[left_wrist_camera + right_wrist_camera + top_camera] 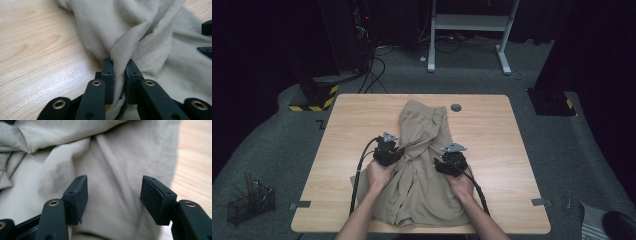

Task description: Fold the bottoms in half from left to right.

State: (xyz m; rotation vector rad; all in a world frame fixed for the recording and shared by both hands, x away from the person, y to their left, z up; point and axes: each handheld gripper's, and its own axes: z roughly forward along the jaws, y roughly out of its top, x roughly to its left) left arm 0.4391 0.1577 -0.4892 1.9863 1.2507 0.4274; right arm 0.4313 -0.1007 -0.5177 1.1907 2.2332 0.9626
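A pair of beige shorts (pixel 422 165) lies rumpled on the wooden table (pixel 492 130), waistband toward the far edge. My left gripper (pixel 388 150) sits at the cloth's left side, shut on a pinched fold of the shorts (pixel 120 50) that rises between its pads. The fabric bunches upward from the grip. My right gripper (pixel 451 161) rests over the right half of the shorts (pixel 112 182). Its jaws stand wide open above flat cloth near the garment's right edge, with nothing pressed between the pads (pixel 155 197).
A round grey grommet (pixel 456 107) sits in the table near the far edge. Bare wood lies left and right of the shorts. A wire basket (pixel 251 202) stands on the floor at the left, and a white desk frame (pixel 469 30) beyond the table.
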